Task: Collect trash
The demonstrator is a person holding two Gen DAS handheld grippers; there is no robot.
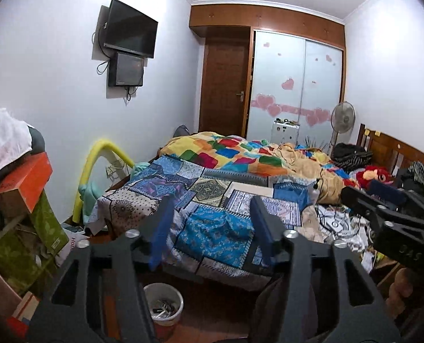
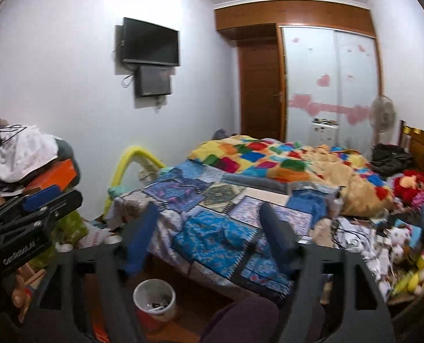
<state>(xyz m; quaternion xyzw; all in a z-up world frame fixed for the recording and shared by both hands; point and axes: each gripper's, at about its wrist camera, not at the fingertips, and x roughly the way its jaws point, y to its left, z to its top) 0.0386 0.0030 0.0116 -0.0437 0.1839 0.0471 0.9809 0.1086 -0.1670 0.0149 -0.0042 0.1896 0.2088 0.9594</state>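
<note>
Right now both claws hang above the near end of a bed (image 1: pixel 212 200), and neither one holds anything. Seen from its own camera, the left claw (image 1: pixel 209 225) stands spread, its blue-padded fingers (image 1: pixel 159 228) well apart with only the patchwork quilt (image 1: pixel 214 231) showing in the gap. The right claw (image 2: pixel 209 237) is spread wider (its frame is somewhat blurred), and again nothing lies between its fingers (image 2: pixel 139 243). Each claw also appears at the edge of the other's view: the right one at the far right of the left camera, the left one at the far left of the right camera, side by side and apart.

On the floor below, just in front of the near foot of the bed, stands a white waste bin (image 1: pixel 163 304), upright, with a few pieces of trash (image 1: pixel 162 307) lying in its bottom; what they are is too small to tell.

Farther along the bed a bright multicoloured blanket (image 1: pixel 234 154) lies rumpled, with a red plush toy (image 1: pixel 371 175) to the right near the wooden headboard (image 1: pixel 394 148). On the left wall hang a black television (image 1: pixel 130 28) and a smaller screen (image 1: pixel 126 70) beneath it. At the far end are a brown door (image 1: pixel 226 88), a sliding wardrobe (image 1: pixel 294 85) with pink heart stickers, and a standing fan (image 1: pixel 343 117). At the near left a pile of boxes (image 1: pixel 23 185) and cloth is stacked.
</note>
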